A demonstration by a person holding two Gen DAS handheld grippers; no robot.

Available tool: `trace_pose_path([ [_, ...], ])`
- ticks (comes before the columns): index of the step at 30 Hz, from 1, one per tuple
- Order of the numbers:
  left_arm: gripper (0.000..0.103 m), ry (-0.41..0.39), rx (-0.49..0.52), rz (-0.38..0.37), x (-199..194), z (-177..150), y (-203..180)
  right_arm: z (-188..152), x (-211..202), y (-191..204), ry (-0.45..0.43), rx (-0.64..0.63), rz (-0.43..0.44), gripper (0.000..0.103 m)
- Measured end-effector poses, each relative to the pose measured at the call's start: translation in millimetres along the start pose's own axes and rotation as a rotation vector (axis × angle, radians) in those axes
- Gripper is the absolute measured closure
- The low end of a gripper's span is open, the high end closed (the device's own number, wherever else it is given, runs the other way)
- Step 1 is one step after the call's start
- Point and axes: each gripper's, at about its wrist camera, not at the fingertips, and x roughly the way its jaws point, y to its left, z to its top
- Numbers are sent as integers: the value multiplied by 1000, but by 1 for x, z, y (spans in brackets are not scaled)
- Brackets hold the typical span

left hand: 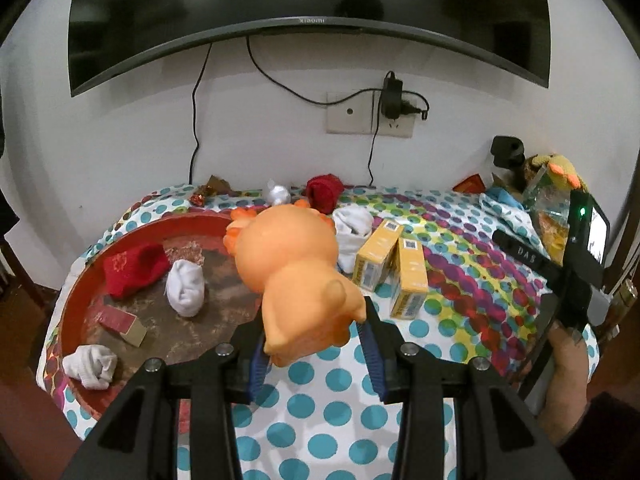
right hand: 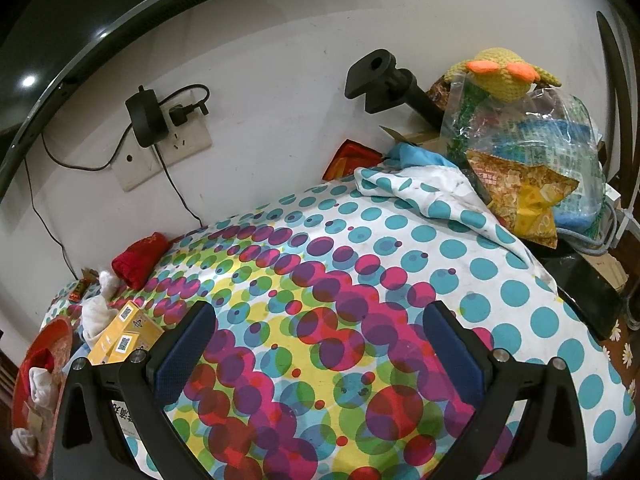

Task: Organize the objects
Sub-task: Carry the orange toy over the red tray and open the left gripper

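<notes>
While clamped on a toy, left gripper (left hand: 314, 344): blue pads pressed against the lower body of the orange toy, holding it above the cloth near the tray's right edge.

Television (left hand: 304, 8): dark screen, mounted on the white wall above everything.

Tablecloth (right hand: 400, 280): white with teal dots at the edges and overlapping pink, purple, yellow and green dots in the middle; rumpled fold at the far right corner.

Tray (left hand: 80, 280): round, red rim, brown floor, at the left end of the cloth; inside lie a red sock (left hand: 134, 270), a rolled white sock (left hand: 185, 287), a second white sock (left hand: 91, 365) at the near rim, and a small red box (left hand: 122, 323).

Right gripper (right hand: 320, 344): fingers spread wide apart, nothing between them, hovering over the colourful middle of the cloth.

Orange toy (left hand: 296, 268): plump rubbery animal figure, head pointing away toward the wall, partly over the tray's right rim.

Plastic bag (right hand: 532, 152): clear, stuffed with packets, at the far right corner, with a knitted yellow toy (right hand: 508, 76) on top.

Yellow boxes (left hand: 390, 270): two, side by side on the cloth, right of the orange toy.

Loose socks: white sock (left hand: 354, 232) touching the boxes' far side; red sock roll (left hand: 325, 192) near the wall.

Charger (left hand: 392, 94): black, plugged into the wall socket.
</notes>
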Motion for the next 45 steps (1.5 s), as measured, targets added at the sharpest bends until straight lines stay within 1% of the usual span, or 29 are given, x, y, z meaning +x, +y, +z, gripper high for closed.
trace_pose_path([
  [7, 62, 22, 22, -8, 5, -10, -6, 0, 2, -1, 7, 5, -3, 0],
  [12, 62, 38, -6, 8, 8, -12, 8, 0, 2, -1, 7, 4, -3, 0],
  [15, 62, 44, -17, 30, 9, -15, 20, -1, 2, 0, 7, 6, -4, 0],
  [25, 62, 70, -53, 123, 5, -31, 78, -1, 2, 0, 7, 5, -5, 0],
  [33, 61, 86, -73, 181, -6, -45, 119, -1, 3, 1, 7, 7, -5, 0],
  [36, 61, 87, -103, 206, -12, -52, 138, -1, 3, 1, 9, 8, -5, 0],
  [41, 60, 96, -184, 243, -21, -64, 177, -2, 4, 2, 11, 6, -6, 0],
  [45, 60, 97, -240, 268, -24, -68, 204, -2, 4, 2, 10, 10, -7, 0],
])
